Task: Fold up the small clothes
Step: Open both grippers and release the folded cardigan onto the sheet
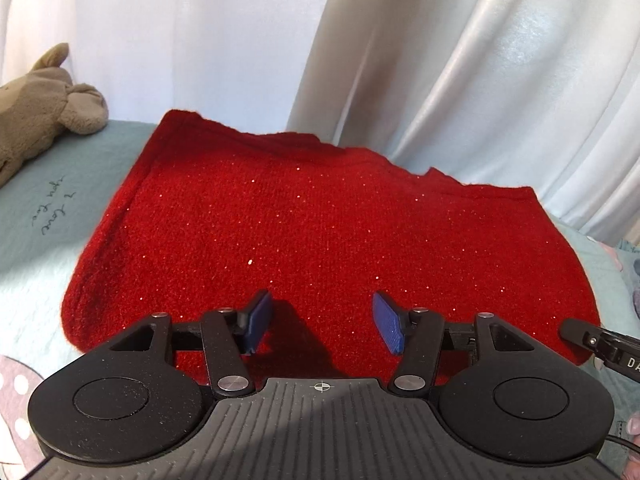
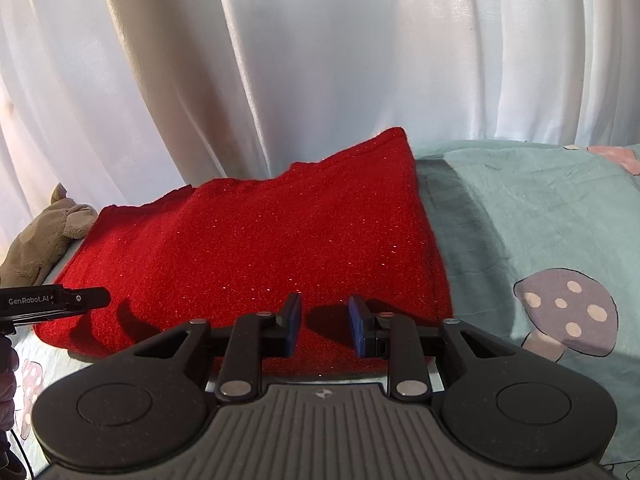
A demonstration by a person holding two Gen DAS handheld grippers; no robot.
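Observation:
A red glittery knit garment [image 1: 312,232] lies folded flat on a pale green bedsheet [image 1: 36,216]. It also shows in the right wrist view [image 2: 256,248]. My left gripper [image 1: 322,322] is open and empty, hovering over the garment's near edge. My right gripper [image 2: 324,324] is open with a narrower gap, empty, over the near right part of the garment. The left gripper's side [image 2: 56,300] shows at the left of the right wrist view. The right gripper's side [image 1: 600,344] shows at the right of the left wrist view.
A beige plush toy [image 1: 40,112] lies on the sheet left of the garment; it also shows in the right wrist view [image 2: 44,236]. White curtains [image 2: 320,60] hang right behind the garment. The sheet [image 2: 520,220] with a mushroom print [image 2: 568,312] stretches to the right.

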